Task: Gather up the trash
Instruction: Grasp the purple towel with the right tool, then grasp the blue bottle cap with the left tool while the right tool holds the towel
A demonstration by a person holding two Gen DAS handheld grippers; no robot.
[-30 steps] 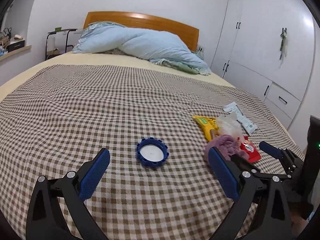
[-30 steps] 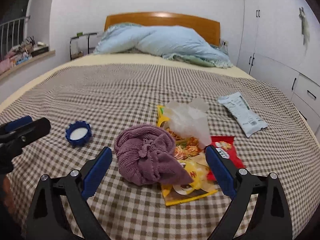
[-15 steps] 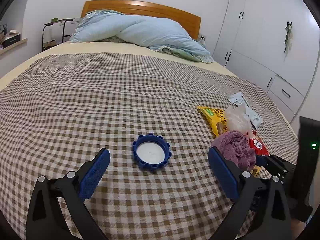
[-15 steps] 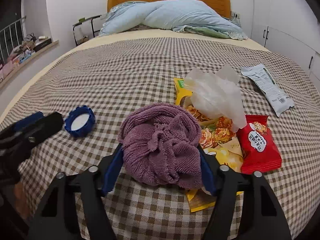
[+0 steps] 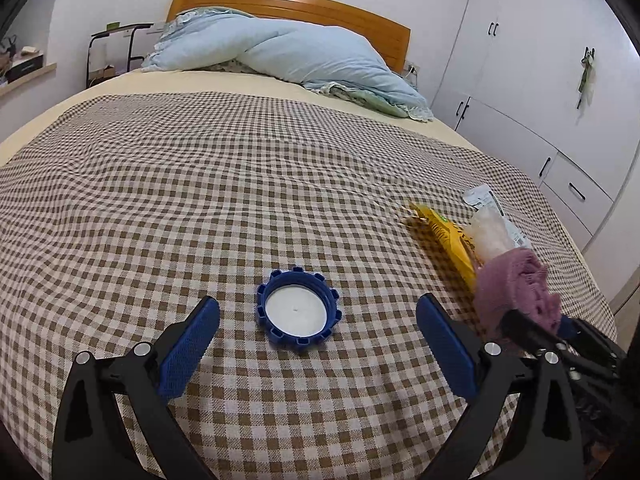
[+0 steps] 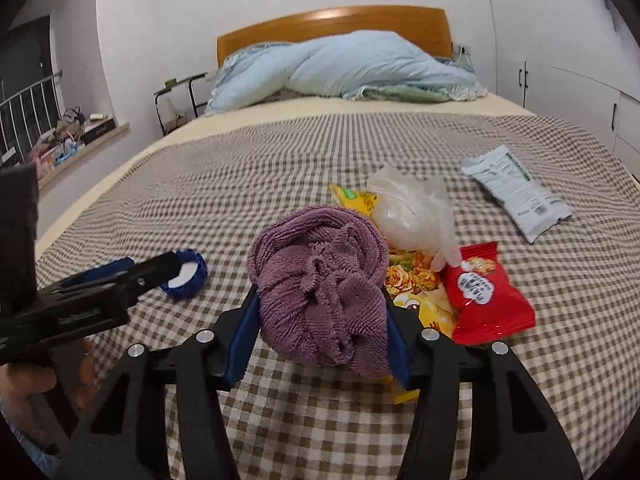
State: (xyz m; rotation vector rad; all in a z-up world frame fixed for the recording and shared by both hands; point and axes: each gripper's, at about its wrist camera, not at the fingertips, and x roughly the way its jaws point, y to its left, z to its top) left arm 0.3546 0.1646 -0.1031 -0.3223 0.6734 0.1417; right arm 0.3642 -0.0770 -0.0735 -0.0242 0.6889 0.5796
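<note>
The right gripper [image 6: 320, 320], its jaws just closing, clamps a purple towel [image 6: 320, 280] on the checked bedspread [image 5: 200, 184]; the left gripper [image 5: 316, 344] gapes around a blue cap [image 5: 297, 307]; snack wrappers [image 6: 486, 292] lie beyond.

Premises are a domestic bedroom: a bed with a wooden headboard [image 5: 288, 8] at upper centre, a checked brown coverlet [image 5: 200, 200] across the middle, a pale blue duvet [image 5: 304, 60] heaped below the headboard, and white fitted wardrobes [image 5: 532, 60] at right.
</note>
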